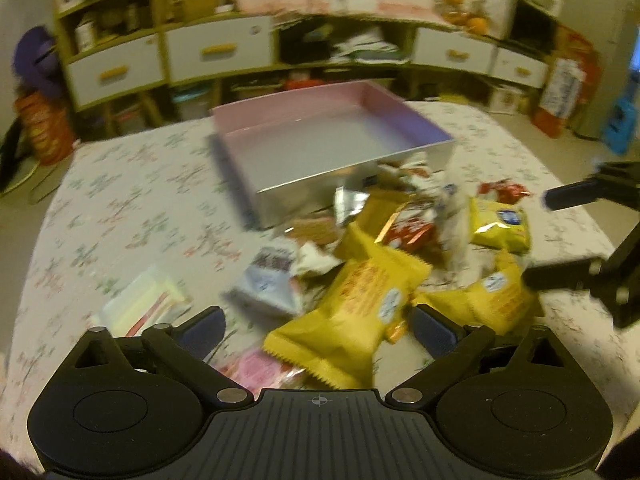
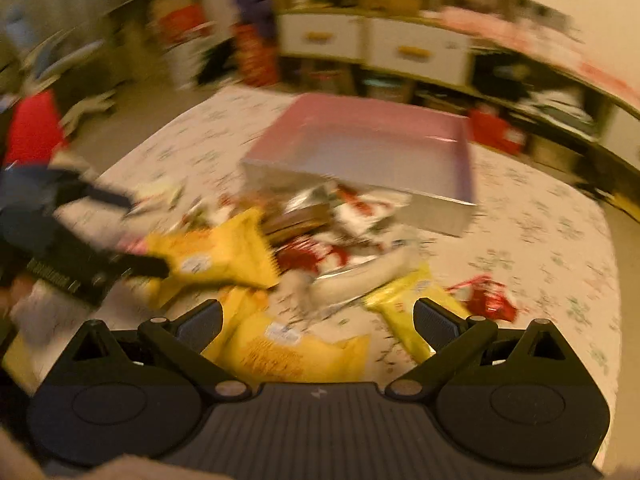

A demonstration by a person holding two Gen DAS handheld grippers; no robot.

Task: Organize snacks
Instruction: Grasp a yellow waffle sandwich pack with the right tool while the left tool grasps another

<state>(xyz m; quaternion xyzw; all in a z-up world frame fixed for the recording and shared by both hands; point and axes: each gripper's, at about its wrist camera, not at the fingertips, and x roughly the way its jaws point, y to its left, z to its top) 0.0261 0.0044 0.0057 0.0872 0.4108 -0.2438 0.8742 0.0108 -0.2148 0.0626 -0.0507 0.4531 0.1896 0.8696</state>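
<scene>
Both grippers, left (image 1: 316,326) and right (image 2: 318,322), hover spread wide over yellow snack packets (image 1: 352,312) heaped beside an empty pink tray (image 1: 416,124).

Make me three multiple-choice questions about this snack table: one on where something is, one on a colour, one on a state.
1. Where is the snack pile?
A. inside the box
B. on the tablecloth in front of the box
C. on the shelf

2. What colour is the box inside?
A. pink
B. green
C. black

3. How is the left gripper?
A. shut on a packet
B. open
C. out of view

Answers: 1 B, the packets lie outside the box's near wall; 2 A, pink walls and floor show; 3 B, its fingers stand wide apart, gripping nothing.
</scene>
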